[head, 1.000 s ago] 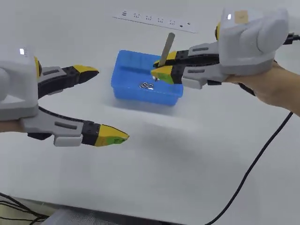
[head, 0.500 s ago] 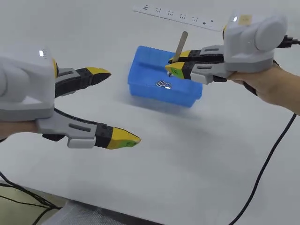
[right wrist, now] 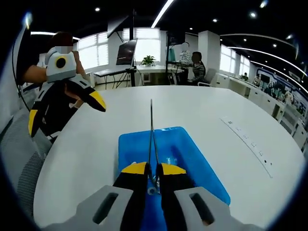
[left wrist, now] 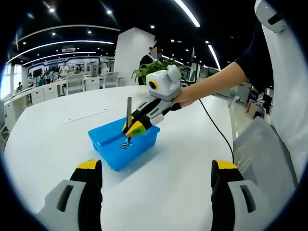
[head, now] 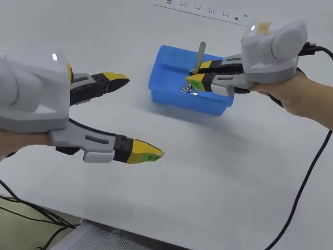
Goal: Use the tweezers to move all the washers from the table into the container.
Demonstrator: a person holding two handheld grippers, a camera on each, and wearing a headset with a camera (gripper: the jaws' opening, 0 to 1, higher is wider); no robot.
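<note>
Washers (head: 188,89): small silvery rings

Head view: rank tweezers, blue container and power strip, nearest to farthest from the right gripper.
1. tweezers: clamped in the shut jaws of the right gripper, sticking up.
2. blue container: just under the gripper's tips.
3. power strip: far side, beyond the container.
</note>
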